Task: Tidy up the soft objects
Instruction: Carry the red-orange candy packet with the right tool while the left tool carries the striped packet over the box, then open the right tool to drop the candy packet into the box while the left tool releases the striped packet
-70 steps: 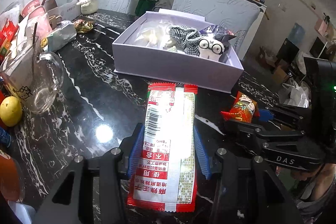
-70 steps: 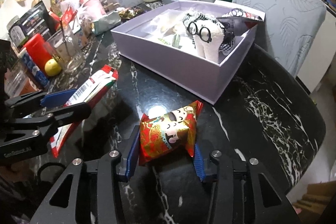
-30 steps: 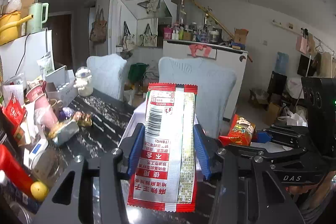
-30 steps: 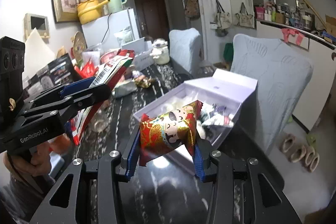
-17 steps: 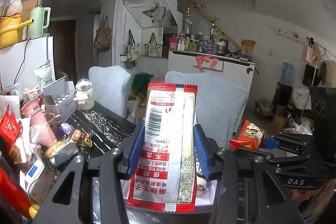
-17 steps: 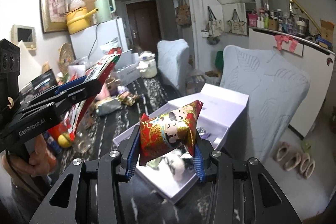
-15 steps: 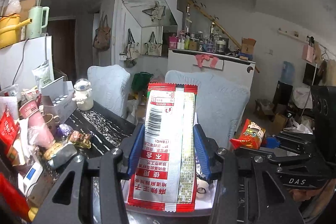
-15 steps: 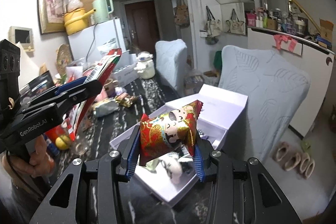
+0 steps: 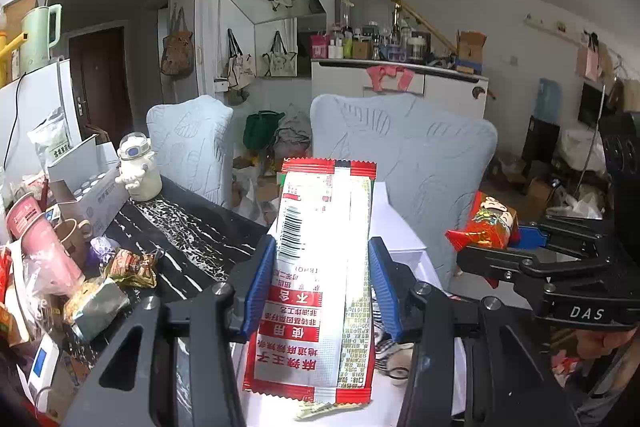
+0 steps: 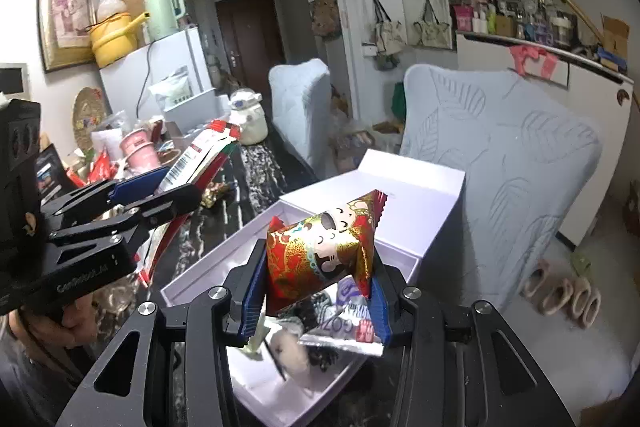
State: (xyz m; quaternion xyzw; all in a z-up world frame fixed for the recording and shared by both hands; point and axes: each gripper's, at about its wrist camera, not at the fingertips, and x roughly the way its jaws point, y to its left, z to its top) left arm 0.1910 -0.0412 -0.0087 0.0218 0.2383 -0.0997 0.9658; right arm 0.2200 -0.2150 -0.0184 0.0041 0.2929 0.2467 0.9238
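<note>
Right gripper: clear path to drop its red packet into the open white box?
Probably yes. The right gripper holds the red packet over the open white box, lid folded back, nothing between them.

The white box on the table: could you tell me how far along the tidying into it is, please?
Done: the white box already holds a plush toy and a foil packet. In hand: the left tool grips a long red-and-white sachet, and the right tool grips a red cartoon snack pack, both above the box. Left: releasing both; wrapped snacks remain on the table.
</note>
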